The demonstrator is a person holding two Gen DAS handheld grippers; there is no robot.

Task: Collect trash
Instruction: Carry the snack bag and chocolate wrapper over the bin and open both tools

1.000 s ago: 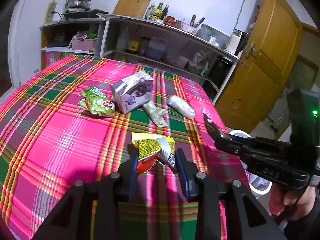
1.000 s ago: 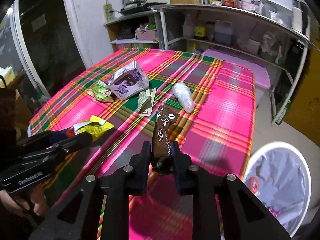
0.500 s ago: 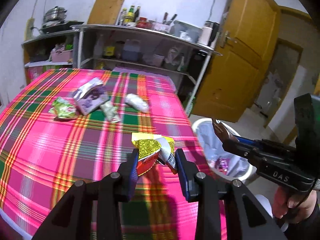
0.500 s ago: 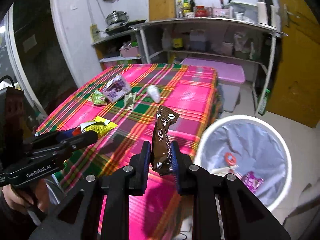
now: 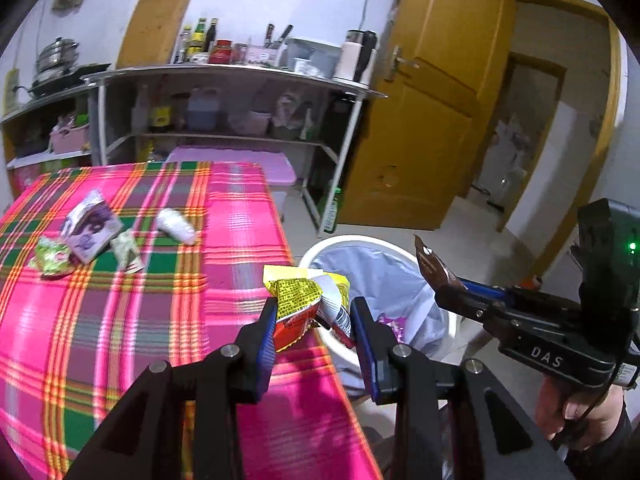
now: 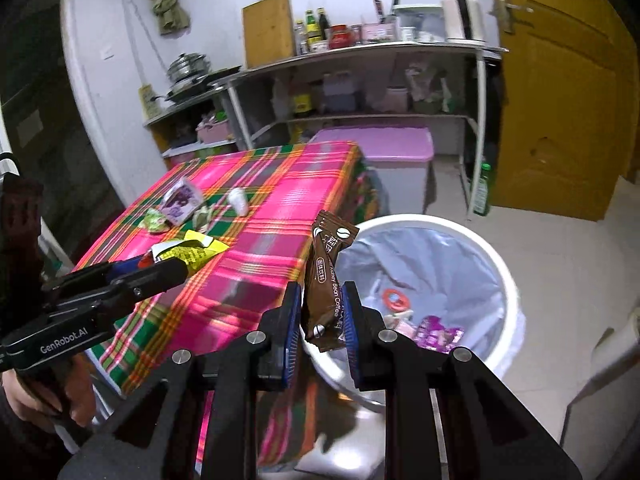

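"GenRobot.AI" on left gripper (image 6: 160, 276), "DAS" on right gripper (image 5: 444, 296), "Bean Coffee" on brown sachet (image 6: 326, 280)

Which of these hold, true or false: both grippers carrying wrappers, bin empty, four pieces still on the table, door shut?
1. The left gripper holds a yellow wrapper. True.
2. The right gripper holds a green packet. False: it is a brown coffee sachet.
3. The bin is empty. False: its liner already holds wrappers.
4. Four pieces lie on the tablecloth. True.
5. The yellow door is shut. False: it is open.
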